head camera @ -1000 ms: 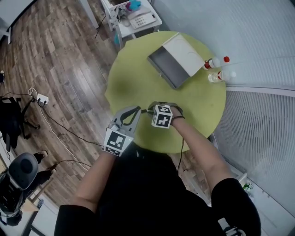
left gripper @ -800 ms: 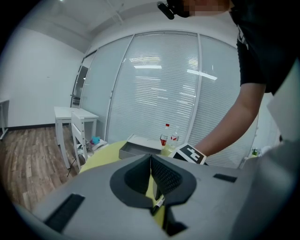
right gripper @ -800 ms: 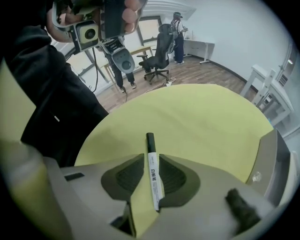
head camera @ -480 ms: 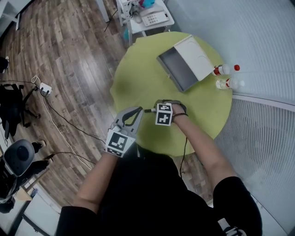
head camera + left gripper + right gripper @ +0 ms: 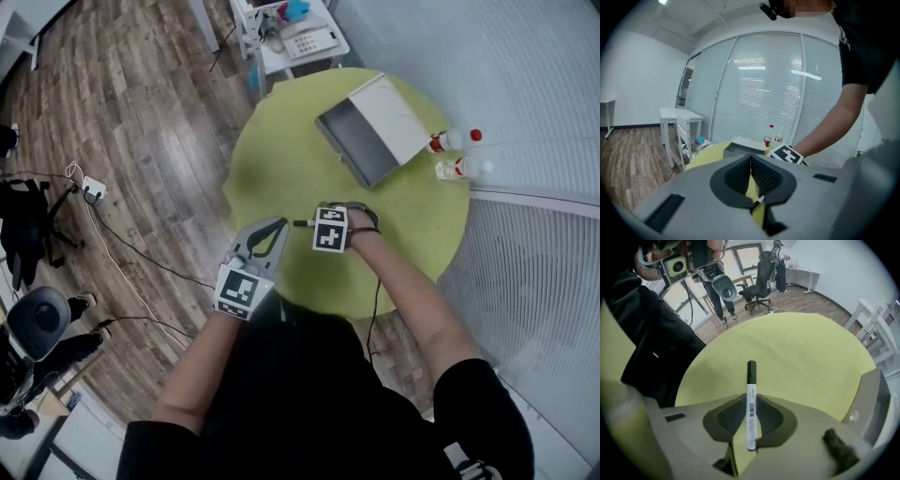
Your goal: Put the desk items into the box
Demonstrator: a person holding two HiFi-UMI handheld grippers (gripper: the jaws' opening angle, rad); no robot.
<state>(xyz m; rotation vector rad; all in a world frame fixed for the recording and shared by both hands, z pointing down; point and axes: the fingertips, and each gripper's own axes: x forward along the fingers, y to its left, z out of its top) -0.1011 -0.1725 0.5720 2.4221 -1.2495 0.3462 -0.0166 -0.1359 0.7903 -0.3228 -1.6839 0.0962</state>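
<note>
A white marker with a black cap (image 5: pixel 751 385) lies lengthwise between the jaws of my right gripper (image 5: pixel 751 404), which is shut on it above the round yellow-green table (image 5: pixel 797 348). In the head view the right gripper (image 5: pixel 317 225) hovers over the table's near part, and the marker (image 5: pixel 302 223) sticks out to the left. My left gripper (image 5: pixel 277 228) sits just left of it at the table's near edge, jaws together and holding nothing. The open box (image 5: pixel 367 131), grey inside with a white lid, lies at the table's far side. In the left gripper view the box (image 5: pixel 745 143) shows beyond the left gripper (image 5: pixel 751 159).
Two clear bottles with red caps (image 5: pixel 455 141) stand on the table's right rim beside the box. A white side table with a phone (image 5: pixel 291 37) is behind the table. Cables and a power strip (image 5: pixel 89 192) lie on the wooden floor, with an office chair (image 5: pixel 37 323) at left.
The head camera has shifted slightly. Both grippers stay about where they were, the right one still holding the marker over the near part of the table.
</note>
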